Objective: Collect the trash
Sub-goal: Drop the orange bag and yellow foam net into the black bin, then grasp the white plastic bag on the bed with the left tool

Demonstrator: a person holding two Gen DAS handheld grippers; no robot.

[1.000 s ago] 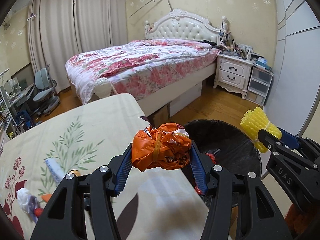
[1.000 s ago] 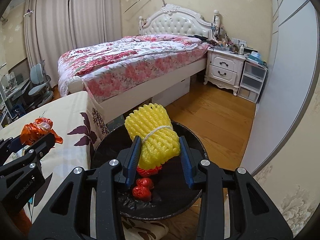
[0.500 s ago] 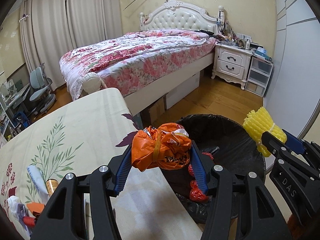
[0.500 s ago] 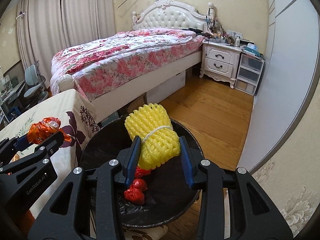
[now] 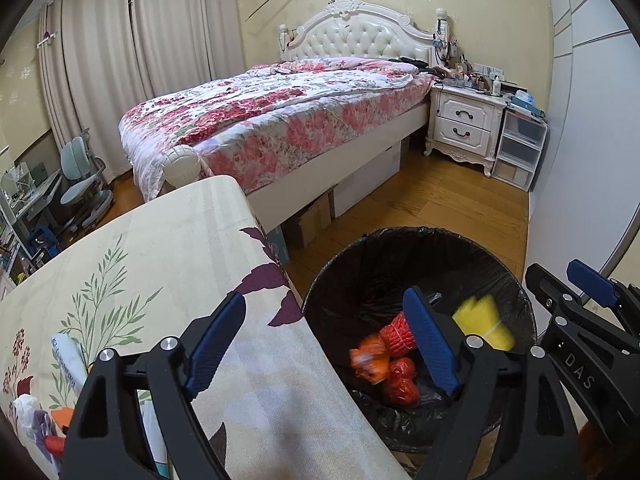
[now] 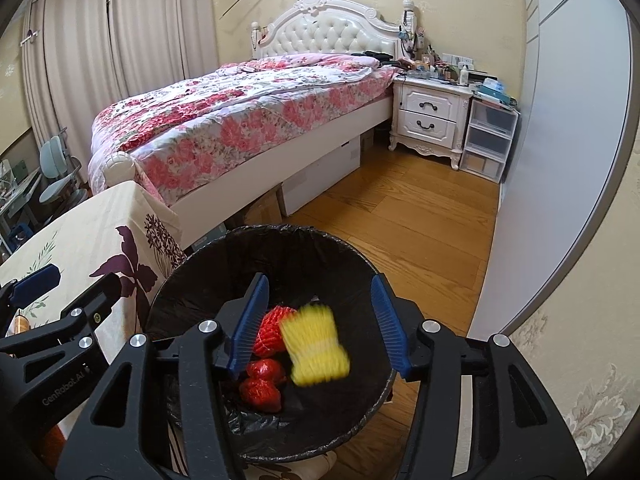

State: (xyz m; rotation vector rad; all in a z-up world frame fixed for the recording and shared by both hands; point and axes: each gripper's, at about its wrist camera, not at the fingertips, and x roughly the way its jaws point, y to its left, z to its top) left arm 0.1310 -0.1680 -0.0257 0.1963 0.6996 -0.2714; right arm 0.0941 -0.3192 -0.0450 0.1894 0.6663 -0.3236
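Note:
A black-lined trash bin (image 5: 420,240) (image 6: 280,236) stands on the floor beside the table. My left gripper (image 5: 320,344) is open and empty, over the table edge and the bin's rim. An orange bag (image 5: 370,362), blurred, is inside the bin with red foam nets (image 5: 398,334). My right gripper (image 6: 320,328) is open and empty above the bin. A yellow foam net (image 6: 316,346), blurred, is below it inside the bin, next to red foam nets (image 6: 272,330). The yellow net also shows in the left wrist view (image 5: 486,320).
The table with a floral cloth (image 5: 160,260) carries more trash at its left edge: a white tube (image 5: 66,356) and a crumpled white wrapper (image 5: 26,416). A bed (image 5: 280,120), a nightstand (image 5: 464,128) and wooden floor (image 6: 420,220) lie beyond.
Both grippers have opened. The orange bag has left the left gripper and the yellow foam net has left the right gripper; both are now down in the bin.

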